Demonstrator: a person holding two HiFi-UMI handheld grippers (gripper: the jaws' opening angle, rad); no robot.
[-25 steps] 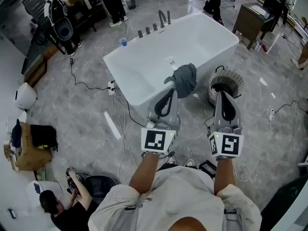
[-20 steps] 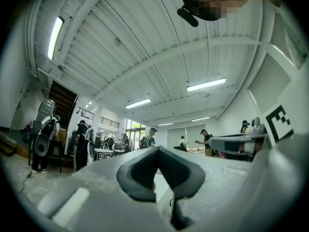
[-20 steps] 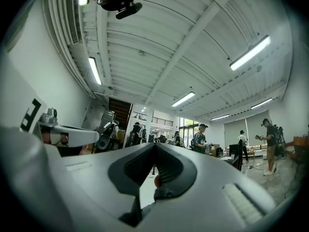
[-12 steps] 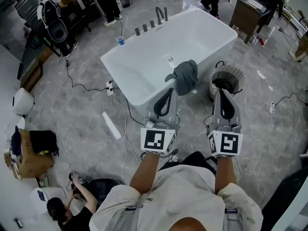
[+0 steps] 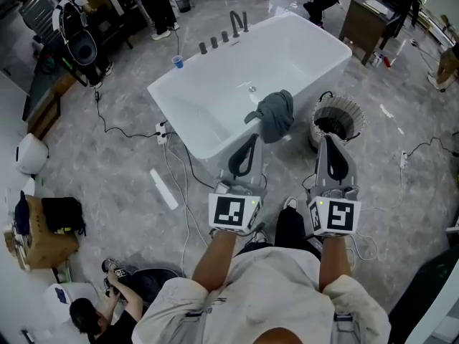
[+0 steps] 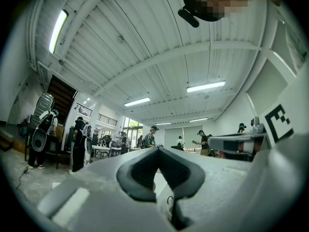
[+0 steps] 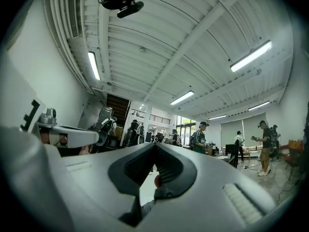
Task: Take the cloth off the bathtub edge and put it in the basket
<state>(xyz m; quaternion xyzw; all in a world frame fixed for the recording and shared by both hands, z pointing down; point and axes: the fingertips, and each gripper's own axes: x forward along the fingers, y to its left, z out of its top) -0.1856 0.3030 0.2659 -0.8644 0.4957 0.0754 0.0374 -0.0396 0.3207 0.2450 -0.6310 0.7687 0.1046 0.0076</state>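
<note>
A grey cloth [image 5: 276, 113] hangs crumpled over the near edge of the white bathtub [image 5: 197, 138]. Right of the tub, on the floor, stands a round ribbed basket [image 5: 353, 113] with a dark inside. My left gripper [image 5: 251, 139] is shut and empty, its tip just short of the tub wall, below and left of the cloth. My right gripper [image 5: 331, 140] is shut and empty too, its tip at the basket's near side. In the left gripper view the left gripper [image 6: 155, 152] points slightly up at the hall ceiling, and in the right gripper view the right gripper [image 7: 154, 144] does the same.
Cables and a power strip [image 5: 163, 131] trail over the grey floor left of the tub. A blue cup [image 5: 178, 61] and dark taps [image 5: 237, 24] sit on the tub's far rim. A desk [image 5: 366, 20] stands at the upper right. People stand behind, and one crouches at the lower left [image 5: 90, 314].
I have stepped a little closer to the tub, and a leg and shoe now show between the grippers. Both grippers have stayed shut and side by side.
</note>
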